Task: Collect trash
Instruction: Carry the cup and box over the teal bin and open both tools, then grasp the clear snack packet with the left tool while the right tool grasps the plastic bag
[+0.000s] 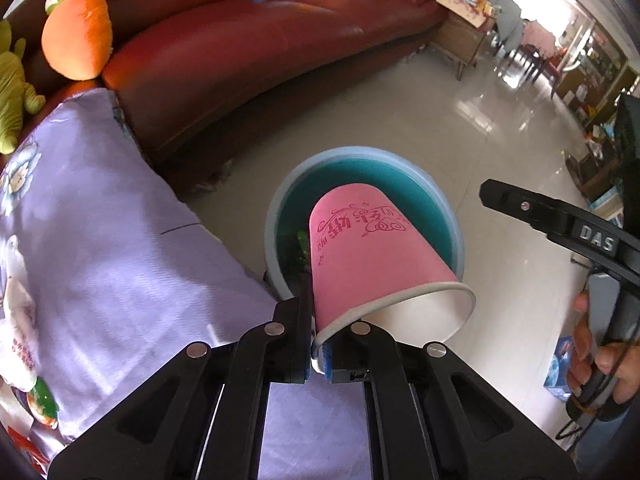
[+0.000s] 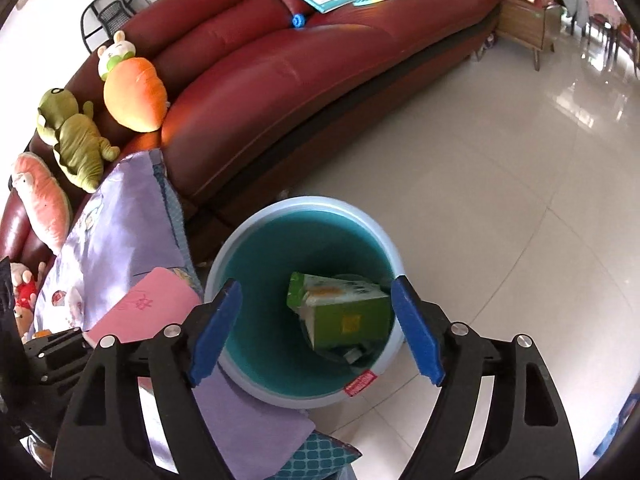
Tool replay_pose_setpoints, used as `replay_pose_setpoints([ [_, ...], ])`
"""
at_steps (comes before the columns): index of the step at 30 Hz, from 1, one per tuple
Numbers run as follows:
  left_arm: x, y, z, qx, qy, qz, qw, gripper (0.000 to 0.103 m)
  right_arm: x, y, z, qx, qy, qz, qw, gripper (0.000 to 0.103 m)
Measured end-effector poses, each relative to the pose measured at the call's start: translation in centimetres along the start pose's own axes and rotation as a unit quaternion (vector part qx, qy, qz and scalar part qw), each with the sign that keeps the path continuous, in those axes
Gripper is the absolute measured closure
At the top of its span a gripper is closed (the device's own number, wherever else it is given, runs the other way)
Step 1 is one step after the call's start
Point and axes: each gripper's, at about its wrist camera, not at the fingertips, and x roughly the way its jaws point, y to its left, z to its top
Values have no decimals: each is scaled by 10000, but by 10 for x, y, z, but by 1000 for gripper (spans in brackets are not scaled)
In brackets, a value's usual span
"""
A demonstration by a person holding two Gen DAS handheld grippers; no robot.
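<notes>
At nine o'clock in the left wrist view a lilac floral cushion (image 1: 100,240) fills the frame edge, with an orange carrot plush (image 1: 78,36) at ten o'clock on the dark red sofa (image 1: 248,48) that curves across the top. At centre, the left gripper (image 1: 319,350) has its jaws narrow, pinching the rim of a pink paper cup (image 1: 372,252); the cup lies tilted with its base toward twelve o'clock and its white mouth toward five o'clock, held above the teal bin (image 1: 432,196) that stands on the pale tiled floor (image 1: 500,128). At three to four o'clock the other gripper's black body and the right hand (image 1: 592,356) gripping its handle show at the frame edge.

In the right wrist view, green (image 2: 74,136) and pink (image 2: 44,200) plush toys sit at nine o'clock beside the carrot plush (image 2: 134,94) on the sofa (image 2: 300,60), and the lilac cushion (image 2: 120,232) leans below them. The pink cup (image 2: 148,304) appears at eight o'clock, just beside the bin (image 2: 240,248) rim. The right gripper (image 2: 316,330) hovers over the bin with its jaws wide and nothing between the blue pads (image 2: 416,328). Inside the bin, toward four o'clock, lies a green and white carton (image 2: 340,312) on top of darker rubbish that I cannot make out. A red label (image 2: 360,384) sticks on the bin's near rim at five o'clock.
</notes>
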Motion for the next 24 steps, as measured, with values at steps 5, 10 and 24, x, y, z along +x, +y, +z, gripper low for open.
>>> replay_pose_setpoints([
  [5,3,-1,-4,58,-37,129,9999,49,-1,-1,-2,-10,23,-58,10000,28],
  [10,-13,6,-11,-60,-214,131,9997,36,-4,8,-2,-142,23,-90,9999,28],
  [24,-59,59,-48,-705,-493,220,9960,29,-17,63,-11,-823,29,-93,9966,28],
])
